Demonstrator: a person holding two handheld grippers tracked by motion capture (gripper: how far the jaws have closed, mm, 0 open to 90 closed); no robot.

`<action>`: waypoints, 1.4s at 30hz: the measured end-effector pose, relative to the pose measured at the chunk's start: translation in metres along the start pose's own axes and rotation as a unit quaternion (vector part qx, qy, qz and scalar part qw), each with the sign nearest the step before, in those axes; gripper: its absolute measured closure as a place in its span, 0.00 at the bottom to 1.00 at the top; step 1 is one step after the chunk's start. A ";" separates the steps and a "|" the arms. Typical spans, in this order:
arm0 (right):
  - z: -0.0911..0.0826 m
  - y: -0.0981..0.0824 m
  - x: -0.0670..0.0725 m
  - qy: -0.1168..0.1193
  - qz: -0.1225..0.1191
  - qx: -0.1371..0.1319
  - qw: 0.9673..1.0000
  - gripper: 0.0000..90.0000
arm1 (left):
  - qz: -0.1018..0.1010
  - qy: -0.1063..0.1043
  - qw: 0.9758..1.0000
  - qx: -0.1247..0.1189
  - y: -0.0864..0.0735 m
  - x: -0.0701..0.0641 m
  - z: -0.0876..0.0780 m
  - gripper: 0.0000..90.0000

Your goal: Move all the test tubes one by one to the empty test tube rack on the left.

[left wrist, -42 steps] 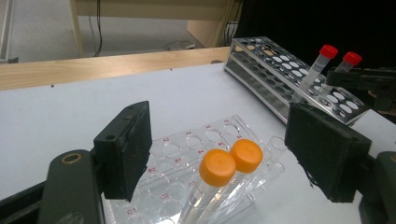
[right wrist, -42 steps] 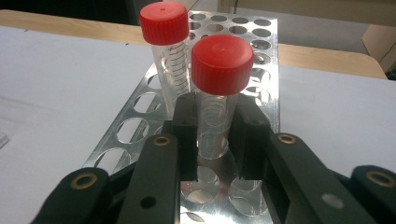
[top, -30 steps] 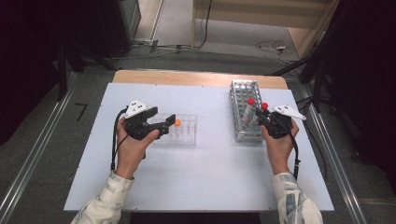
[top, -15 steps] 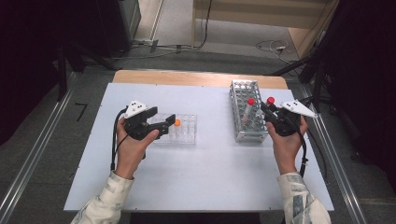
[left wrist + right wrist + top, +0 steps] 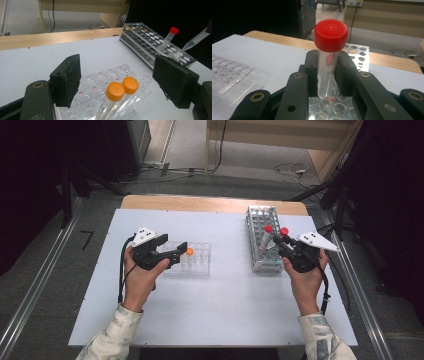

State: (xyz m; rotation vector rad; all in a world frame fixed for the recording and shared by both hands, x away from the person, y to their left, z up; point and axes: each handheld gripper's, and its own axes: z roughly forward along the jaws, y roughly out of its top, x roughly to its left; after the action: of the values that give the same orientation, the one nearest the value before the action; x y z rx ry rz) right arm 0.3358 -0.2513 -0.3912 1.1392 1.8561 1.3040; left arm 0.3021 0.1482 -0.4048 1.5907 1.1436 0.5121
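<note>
While clamped on clear conical red-capped tube (image 5: 327, 62), right gripper (image 5: 325, 75) centre frame | left gripper (image 5: 117, 85) agape, empty | perforated metal rack (image 5: 262, 237)

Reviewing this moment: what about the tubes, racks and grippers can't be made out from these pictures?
- Held tube: its sides are covered by the right gripper's jaws in the right gripper view; contents not readable.
- Clear rack: its near end is cut off by the bottom edge of the left gripper view.
- Orange-capped tubes: lower ends cut off the same way.
- Metal rack: too small in the high view to count its holes.
- Left gripper: open.
</note>
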 end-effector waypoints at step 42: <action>0.039 -0.033 0.148 0.190 -0.087 0.074 0.975 0.79 | 0.079 -0.111 0.990 0.032 -0.012 -0.074 0.012 0.43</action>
State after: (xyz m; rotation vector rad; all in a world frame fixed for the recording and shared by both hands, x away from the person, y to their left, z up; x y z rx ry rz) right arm 0.2909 -0.1078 -0.4351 0.8134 2.3079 1.3719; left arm 0.2734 0.0776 -0.4035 1.7563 0.8779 0.3917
